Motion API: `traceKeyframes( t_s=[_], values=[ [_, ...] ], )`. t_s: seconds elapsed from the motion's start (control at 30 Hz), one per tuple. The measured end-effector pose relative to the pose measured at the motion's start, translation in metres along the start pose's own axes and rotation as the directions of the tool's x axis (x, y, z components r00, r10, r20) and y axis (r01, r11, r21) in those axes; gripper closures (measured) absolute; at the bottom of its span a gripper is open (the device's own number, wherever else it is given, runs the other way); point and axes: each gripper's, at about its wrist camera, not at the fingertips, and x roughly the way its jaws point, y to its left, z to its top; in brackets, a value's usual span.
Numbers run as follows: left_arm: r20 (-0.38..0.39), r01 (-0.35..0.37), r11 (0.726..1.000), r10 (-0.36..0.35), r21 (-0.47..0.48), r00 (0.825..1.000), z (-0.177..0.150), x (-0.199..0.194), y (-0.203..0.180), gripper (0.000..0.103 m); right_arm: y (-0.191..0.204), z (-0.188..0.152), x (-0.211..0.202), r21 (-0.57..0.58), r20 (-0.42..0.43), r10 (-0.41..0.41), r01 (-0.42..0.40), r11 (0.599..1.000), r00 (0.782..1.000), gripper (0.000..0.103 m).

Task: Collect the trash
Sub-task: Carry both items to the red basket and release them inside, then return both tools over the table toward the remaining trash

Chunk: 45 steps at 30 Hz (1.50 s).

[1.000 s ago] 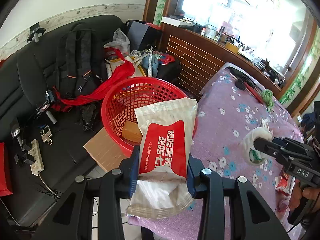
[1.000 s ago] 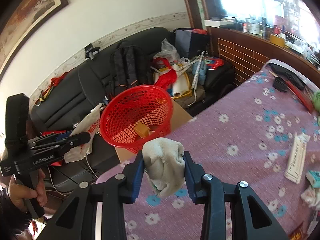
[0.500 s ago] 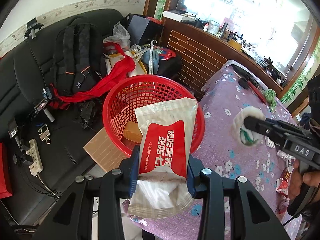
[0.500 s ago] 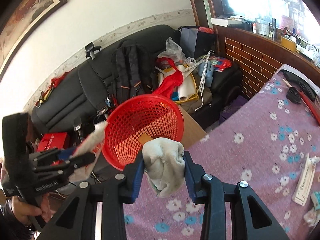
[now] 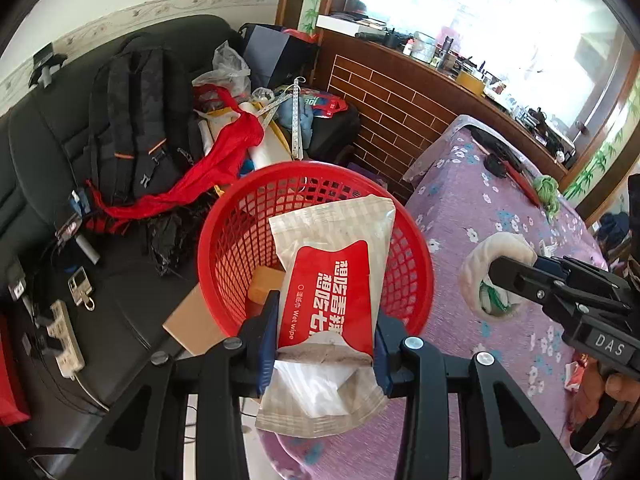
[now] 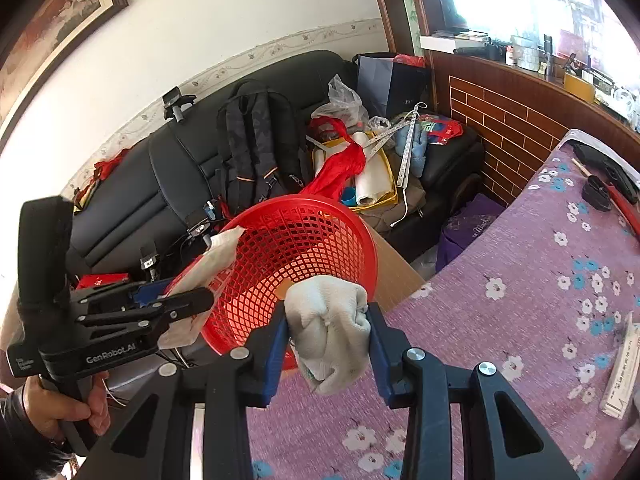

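A wet-wipe pack, white with a red panel reading "Wet wipe" beside Chinese characters, is clamped between the pads of the left hand-held gripper, its upper end reaching over the near rim of the red basket. The right hand-held gripper is clenched on a crumpled off-white cloth, held just at the basket's rim on the desk side. The basket stands on a cardboard sheet beside the edge of the desk, which is covered by a purple flowered cloth. Inside the basket lies a tan block.

In the right view the left tool's body reads "GenRobot.AI"; in the left view the right tool shows "DAS". Behind the basket a black sofa carries a black backpack, a red cloth, paper rolls, a plastic bag and a power strip. On the desk lie a white paper strip with unreadable print, a black object and a green bundle. A brick-faced ledge runs under the window.
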Motion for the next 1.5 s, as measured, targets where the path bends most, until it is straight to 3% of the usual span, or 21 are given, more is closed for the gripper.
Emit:
traceKeyframes(
  t_s=[0.4,0.57,0.6,0.7,1.07,1.17,1.3,1.5],
  values=[
    [-0.058,-0.02,0.999,0.023,0.042,0.998,0.012,0.038,0.013,0.062,0.012,0.006,0.044,0.008,-0.043,-0.003,0.003,1.0,0.999,0.063],
    [-0.072,-0.024,0.999,0.027,0.047,0.997,0.012,0.046,0.012,0.061,0.019,0.004,0.052,0.002,-0.045,0.018,-0.018,1.0,0.999,0.056],
    [-0.073,-0.028,0.998,0.032,0.053,0.997,0.012,0.046,0.012,0.06,0.021,0.004,0.053,-0.001,-0.046,0.017,-0.017,1.0,0.999,0.055],
    [-0.07,-0.041,0.998,0.045,0.049,0.997,0.013,0.046,0.013,0.04,0.024,0.004,0.053,0.003,-0.038,0.01,-0.009,1.0,0.999,0.037],
    [-0.037,-0.04,0.999,0.04,0.01,0.999,0.01,0.033,0.018,0.034,0.01,0.0,0.022,0.06,0.014,-0.039,0.038,0.997,0.999,0.035],
    [-0.024,-0.048,0.999,0.048,0.005,0.999,0.007,0.025,0.014,0.028,0.002,-0.005,0.008,0.081,0.032,-0.057,0.054,0.995,0.998,0.027],
    [0.019,-0.063,0.998,0.063,0.011,0.998,-0.003,0.009,-0.001,0.027,-0.015,-0.016,-0.016,0.12,0.059,-0.086,0.078,0.99,0.995,0.02],
    [0.04,-0.034,0.995,0.03,0.09,0.999,-0.022,-0.004,-0.044,0.026,-0.049,-0.041,-0.063,0.198,0.098,-0.146,0.125,0.972,0.984,0.02]
  ],
)
